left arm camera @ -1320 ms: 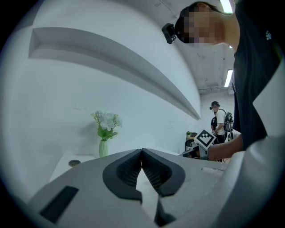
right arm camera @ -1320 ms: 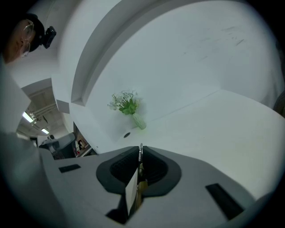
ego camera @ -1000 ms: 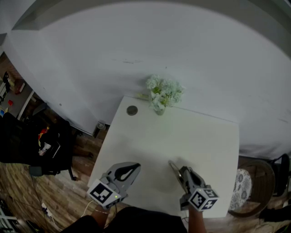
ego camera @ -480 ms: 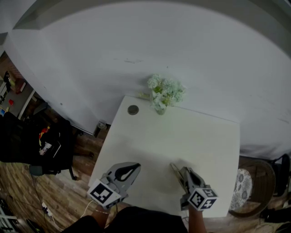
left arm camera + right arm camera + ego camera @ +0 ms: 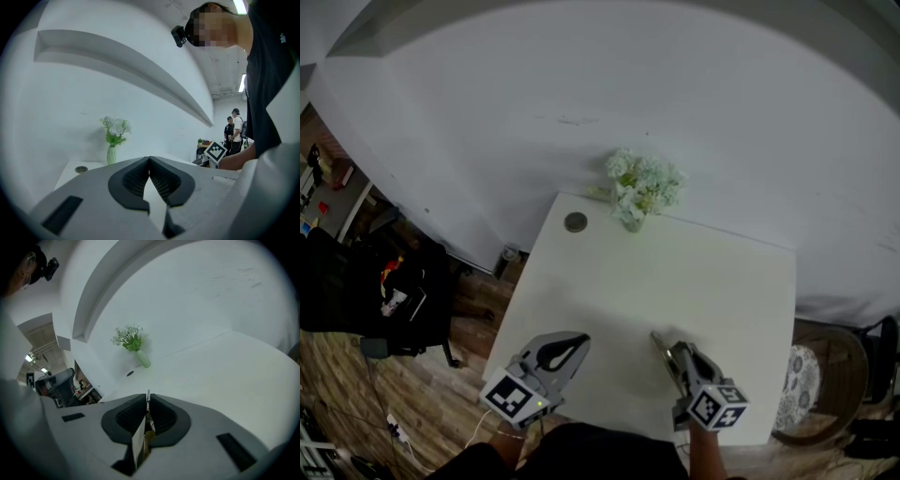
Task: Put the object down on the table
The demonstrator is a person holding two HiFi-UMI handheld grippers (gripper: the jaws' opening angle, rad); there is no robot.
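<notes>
A plain white wall fills the far side, with a long ledge running across it. The white counter stands with its far edge against that wall. Wood-plank floor lies around it. A black chair stands to the left and a round wicker seat to the right (a patterned cushion lies in it). A strip light glows overhead.

head cam steep down, gripper cams low, all share vase
</notes>
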